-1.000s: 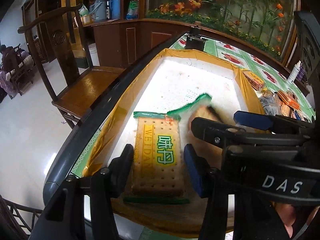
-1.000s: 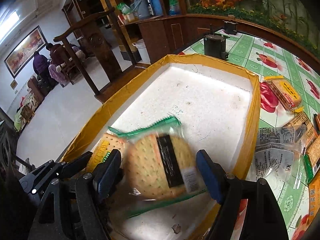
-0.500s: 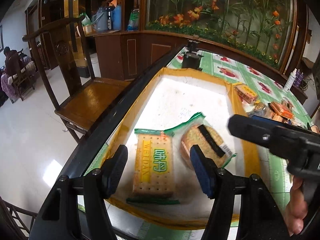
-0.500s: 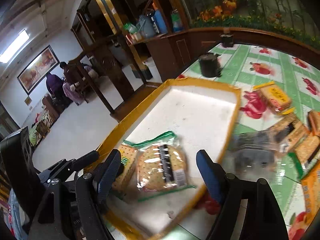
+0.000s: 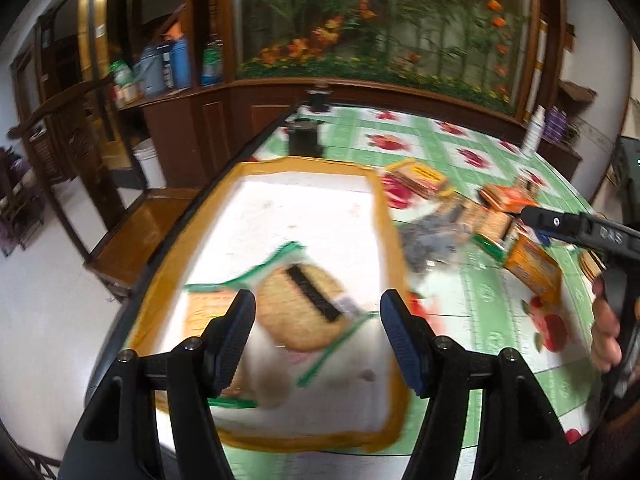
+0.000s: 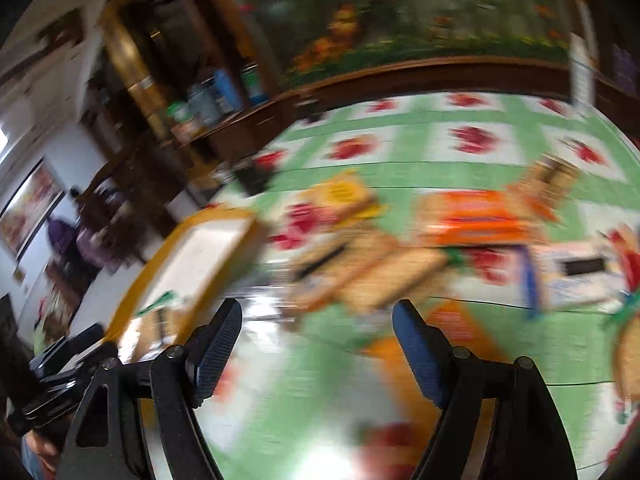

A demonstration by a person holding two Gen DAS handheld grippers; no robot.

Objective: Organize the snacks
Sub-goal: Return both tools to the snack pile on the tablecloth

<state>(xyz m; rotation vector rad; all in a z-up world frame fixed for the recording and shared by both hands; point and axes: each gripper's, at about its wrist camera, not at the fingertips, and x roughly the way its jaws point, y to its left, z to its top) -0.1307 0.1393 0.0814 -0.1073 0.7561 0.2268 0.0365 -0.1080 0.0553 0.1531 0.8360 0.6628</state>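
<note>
The round cracker pack (image 5: pixel 308 312) with the dark label lies in your yellow-rimmed tray (image 5: pixel 384 220), near its front, partly overlapping the square cracker pack (image 5: pixel 208 312) at its left. Both are blurred in the left wrist view, and nothing grips them. Your left gripper (image 5: pixel 316 336) hangs above the tray with its blue pads spread; the round pack shows between them but below, untouched. To the right of the tray, loose snack packs (image 5: pixel 496 220) lie scattered on the green tablecloth (image 5: pixel 472 292) with red fruit prints; an orange box (image 5: pixel 532 268) sits at the near edge of that heap. Your right gripper (image 6: pixel 318 344) is over the cloth, beside the tray, pointing toward the pile of cracker packs (image 6: pixel 372 268); its jaws are opening and hold nothing. That view is heavily smeared, so single packs are hard to tell apart. A dark canister (image 5: pixel 304 140) stands past the tray's far end.
</note>
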